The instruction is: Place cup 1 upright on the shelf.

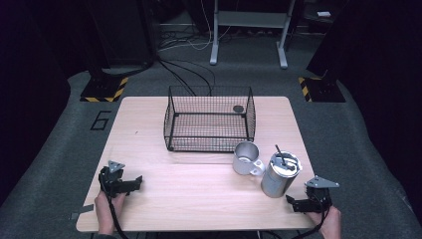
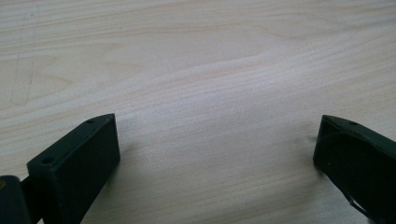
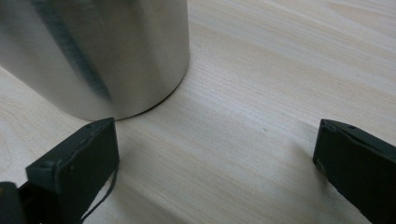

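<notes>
Tumbler (image 1: 280, 175), a steel one with a lid and a dark straw poking up, stands upright near the right front of the desk (image 1: 199, 199), just beside a steel mug (image 1: 246, 158) and in front of a wire basket (image 1: 209, 119). Its long axis runs straight up from the desk; the straw leans slightly toward the far left.

From where I stand, it looks rigid and fairly weighty for its size, with a smooth brushed wall that could slip between hard jaws. I would take it around the middle of the body, jaws square across the cylinder, below the lid, and keep it vertical in case there is liquid inside. The straw and lid are poor places to hold.

Right hand-held gripper (image 1: 304, 203) sits just beside the tumbler's base at the desk's front right, jaws spread wide and holding nothing; in the right gripper view the steel wall (image 3: 102, 51) rises just past its left jaw, not between the two. Left hand-held gripper (image 1: 130, 185) rests well apart at the front left, likewise spread and empty over bare wood (image 2: 210, 93).
</notes>
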Tool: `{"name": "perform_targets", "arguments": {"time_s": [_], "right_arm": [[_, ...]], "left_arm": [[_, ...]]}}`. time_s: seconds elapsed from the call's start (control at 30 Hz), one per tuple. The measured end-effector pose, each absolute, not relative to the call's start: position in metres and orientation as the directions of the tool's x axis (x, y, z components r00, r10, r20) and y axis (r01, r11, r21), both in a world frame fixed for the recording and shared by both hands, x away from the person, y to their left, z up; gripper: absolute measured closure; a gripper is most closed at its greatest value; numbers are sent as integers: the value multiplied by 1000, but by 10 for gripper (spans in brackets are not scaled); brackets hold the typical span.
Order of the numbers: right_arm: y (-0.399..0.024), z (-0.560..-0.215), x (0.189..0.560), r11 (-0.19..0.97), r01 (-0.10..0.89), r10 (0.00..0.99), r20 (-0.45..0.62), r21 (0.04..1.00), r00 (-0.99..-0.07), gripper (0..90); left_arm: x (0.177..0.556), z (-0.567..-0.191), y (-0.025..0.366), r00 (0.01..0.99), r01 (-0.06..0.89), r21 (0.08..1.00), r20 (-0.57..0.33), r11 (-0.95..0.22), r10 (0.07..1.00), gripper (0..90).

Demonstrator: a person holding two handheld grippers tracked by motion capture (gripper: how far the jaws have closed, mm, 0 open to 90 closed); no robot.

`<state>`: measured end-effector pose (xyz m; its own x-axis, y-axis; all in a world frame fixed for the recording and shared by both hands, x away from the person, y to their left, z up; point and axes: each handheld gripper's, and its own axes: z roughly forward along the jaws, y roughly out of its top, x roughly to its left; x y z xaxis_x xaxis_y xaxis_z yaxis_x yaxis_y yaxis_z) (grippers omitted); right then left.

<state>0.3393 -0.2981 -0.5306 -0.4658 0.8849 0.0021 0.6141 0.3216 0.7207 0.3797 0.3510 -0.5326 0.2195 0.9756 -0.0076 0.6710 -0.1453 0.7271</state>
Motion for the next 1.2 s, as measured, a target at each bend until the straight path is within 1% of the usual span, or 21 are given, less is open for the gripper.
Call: {"name": "perform_targets", "arguments": {"time_s": [0.03,0.4,0.53,0.6,0.63,0.87,1.2], "right_arm": [[-298,-530,340,323,616,885,1,719,-465,0],[-298,-529,340,320,627,890,2,710,-456,0],[-297,-528,340,305,638,894,18,707,-447,0],[-298,-528,340,319,638,893,4,701,-450,0],[-297,-528,340,303,641,899,11,705,-437,0],[-297,-524,331,292,650,891,47,702,-452,0],[-287,-506,315,308,617,874,40,724,-484,0]], "left_arm": [[380,-532,352,229,674,721,1,-159,974,5],[380,-532,351,226,673,722,3,-159,974,5],[380,-532,351,225,673,723,2,-157,974,5],[380,-532,351,226,671,724,5,-160,974,5],[380,-532,351,227,670,725,6,-160,974,5],[380,-532,351,226,668,727,6,-159,974,5],[380,-532,351,224,669,727,4,-157,975,5]]}}
